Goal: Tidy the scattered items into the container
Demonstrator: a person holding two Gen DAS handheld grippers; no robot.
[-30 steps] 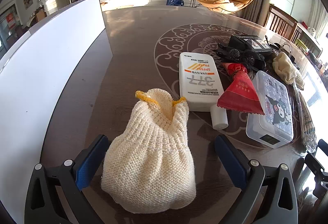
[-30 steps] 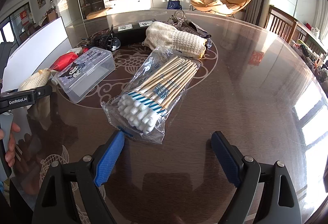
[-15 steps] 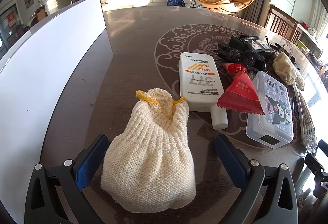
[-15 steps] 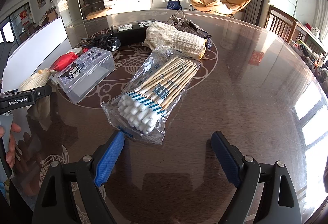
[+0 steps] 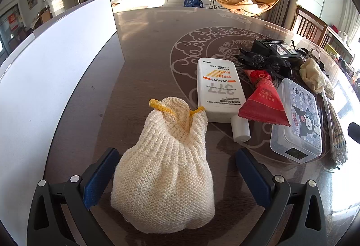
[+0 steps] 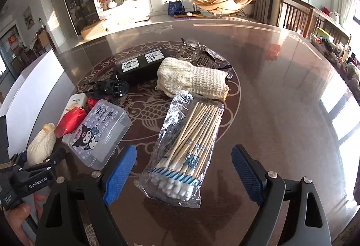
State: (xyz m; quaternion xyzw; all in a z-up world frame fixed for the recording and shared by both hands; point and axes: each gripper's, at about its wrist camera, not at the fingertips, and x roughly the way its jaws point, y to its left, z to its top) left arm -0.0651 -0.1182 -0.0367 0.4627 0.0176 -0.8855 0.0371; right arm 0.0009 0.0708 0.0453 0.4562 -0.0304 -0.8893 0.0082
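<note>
My left gripper point(image 5: 177, 176) is open, its blue pads on either side of a cream knitted pouch point(image 5: 166, 169) with a yellow rim that lies on the dark table. My right gripper point(image 6: 183, 174) is open around the near end of a clear bag of cotton swabs point(image 6: 186, 147). A large white container point(image 5: 45, 79) stands along the left. Between the grippers lie a white sunscreen tube point(image 5: 219, 93), a red packet point(image 5: 263, 102) and a clear plastic box point(image 6: 99, 133) with a cartoon print.
Further back lie a black case point(image 6: 140, 63), black hair clips point(image 6: 108, 87), a cream knitted cloth point(image 6: 193, 80) and a clear hair claw point(image 6: 190, 49). The left gripper's body point(image 6: 29, 176) shows at the lower left of the right wrist view. Wooden chairs point(image 6: 294, 19) stand beyond the table.
My right gripper has moved forward and lower, so its pads now flank the near end of the cotton swab bag. My left gripper and the pouch have not moved.
</note>
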